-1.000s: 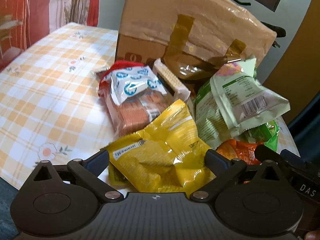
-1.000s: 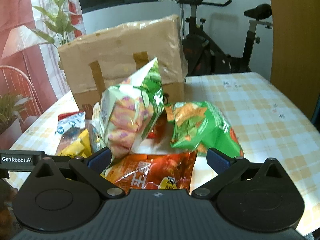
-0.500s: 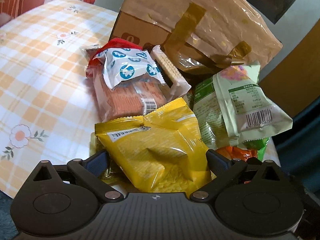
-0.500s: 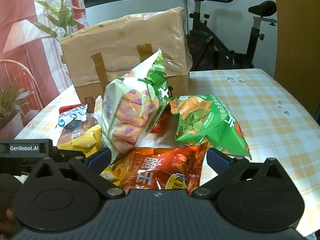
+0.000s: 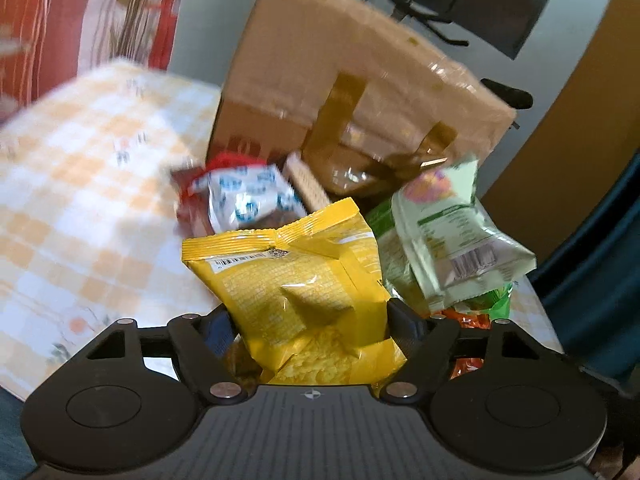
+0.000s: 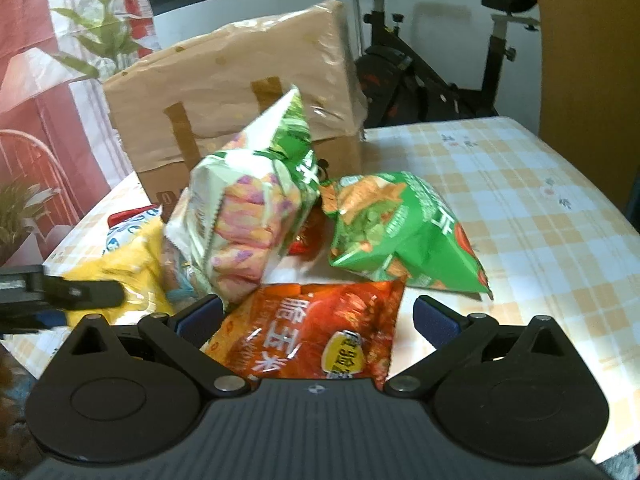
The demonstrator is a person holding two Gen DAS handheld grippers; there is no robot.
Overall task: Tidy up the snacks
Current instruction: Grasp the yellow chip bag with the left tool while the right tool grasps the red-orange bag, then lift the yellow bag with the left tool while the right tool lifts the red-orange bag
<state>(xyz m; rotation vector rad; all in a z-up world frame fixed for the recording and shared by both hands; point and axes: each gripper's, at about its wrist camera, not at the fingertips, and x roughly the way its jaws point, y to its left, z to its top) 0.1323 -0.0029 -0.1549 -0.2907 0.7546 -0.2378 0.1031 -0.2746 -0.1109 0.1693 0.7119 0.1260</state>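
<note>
Closest to the left wrist camera, the left gripper (image 5: 310,316) has just been closing its jaws, and its two dark fingers now press against either side of a yellow snack bag (image 5: 296,280), which bulges up between them; the bag is glossy and crinkled, with a serrated top seam, a white barcode strip near that seam and fine print down its back. Just right of it leans a pale green bag (image 5: 452,240) with a printed label and barcode, and below that an orange packet (image 5: 466,320) peeks out. Behind the yellow bag lies a white and blue wrapper (image 5: 248,200) over a red pack, blurred, and beyond these stands a taped cardboard box (image 5: 360,92) on the checked tablecloth (image 5: 80,184). In the right wrist view, the right gripper (image 6: 318,314) stands wide, its blue-padded fingers apart on either side of the orange packet (image 6: 316,328), which lies flat between them without either pad touching it; it bears large white characters and a yellow badge. Past it the pale bag (image 6: 256,208) with pink and orange pieces stands tilted, and a bright green bag (image 6: 400,232) lies to its right, the box (image 6: 240,92) behind both and an exercise bike (image 6: 432,60) farthest back.
</note>
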